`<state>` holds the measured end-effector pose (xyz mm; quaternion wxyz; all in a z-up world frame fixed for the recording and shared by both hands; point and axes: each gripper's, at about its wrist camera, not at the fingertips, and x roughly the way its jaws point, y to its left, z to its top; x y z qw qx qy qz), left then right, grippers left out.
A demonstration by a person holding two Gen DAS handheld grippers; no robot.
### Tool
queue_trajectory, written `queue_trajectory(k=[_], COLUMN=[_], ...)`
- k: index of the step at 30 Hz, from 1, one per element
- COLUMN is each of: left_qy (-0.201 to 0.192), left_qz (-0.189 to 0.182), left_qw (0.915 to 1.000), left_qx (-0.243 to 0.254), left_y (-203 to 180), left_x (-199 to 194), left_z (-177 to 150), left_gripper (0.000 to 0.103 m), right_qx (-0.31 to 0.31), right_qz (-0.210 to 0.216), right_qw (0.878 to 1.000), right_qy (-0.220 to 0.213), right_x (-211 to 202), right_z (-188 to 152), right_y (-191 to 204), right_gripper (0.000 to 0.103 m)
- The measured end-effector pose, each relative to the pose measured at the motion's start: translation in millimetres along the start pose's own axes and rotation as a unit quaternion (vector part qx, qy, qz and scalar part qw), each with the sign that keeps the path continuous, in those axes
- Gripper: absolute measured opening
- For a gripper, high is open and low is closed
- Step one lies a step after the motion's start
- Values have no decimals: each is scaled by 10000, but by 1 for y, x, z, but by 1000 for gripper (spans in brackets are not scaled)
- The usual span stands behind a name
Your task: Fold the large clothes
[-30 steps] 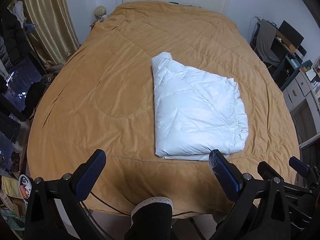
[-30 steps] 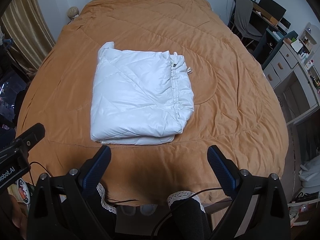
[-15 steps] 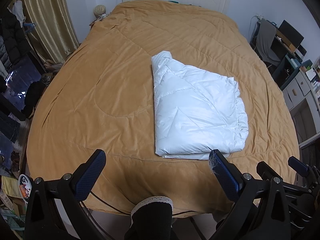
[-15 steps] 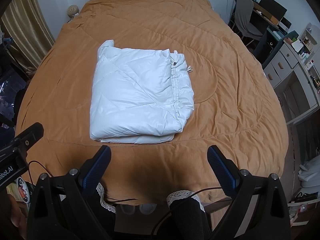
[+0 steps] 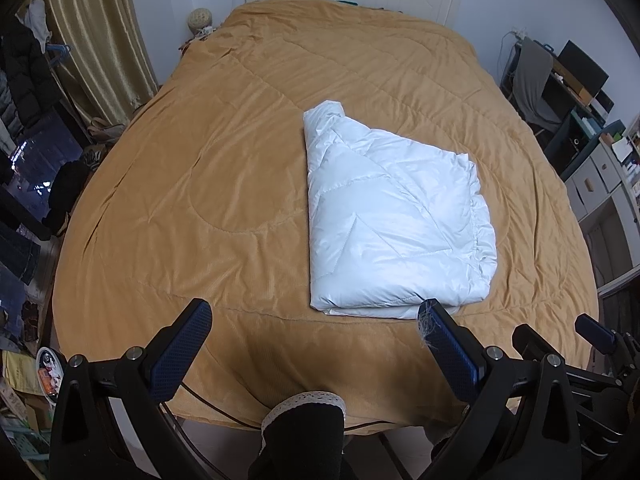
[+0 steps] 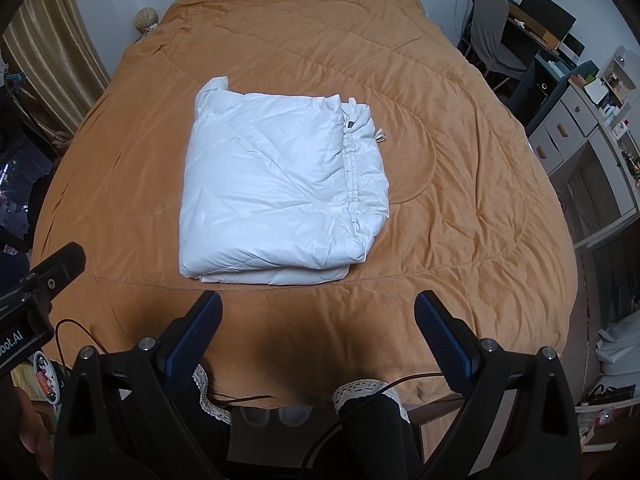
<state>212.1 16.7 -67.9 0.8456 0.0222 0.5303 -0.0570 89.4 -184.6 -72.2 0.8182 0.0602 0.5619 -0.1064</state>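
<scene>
Neatly folded white quilted garment [image 5: 394,224], puffy rectangle, on orange bedspread [image 5: 224,184]

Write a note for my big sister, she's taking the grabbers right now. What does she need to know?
Left gripper: open, holding nothing, above the near edge of the bed.
Right gripper: open, holding nothing, also at the near edge.
The white puffy garment lies on the orange bedspread, folded into a compact stacked rectangle; neither gripper touches it.
Done: the folding looks finished.
Left: maybe tuck in the small tag or cord end poking out on the far right side, and square the rolled far-left corner.
</scene>
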Motion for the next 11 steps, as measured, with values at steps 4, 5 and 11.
queue_trajectory(k=[4,5,11], left_qy=[10,10,20], left_qz=[-6,-5,-23], left_qw=[10000,10000,10000], left_qx=[-3,-6,-9], left_y=[0,0,0], left_x=[0,1,1], left_z=[-1,-1,-2], left_gripper=[103,103,103], right_qx=[-5,-5,-38], right_qz=[8,10,24], right_qw=[10000,10000,10000], right_qy=[12,18,42], right_x=[1,1,2], right_z=[1,-1,0], right_y=[0,0,-1], right_gripper=[97,97,97])
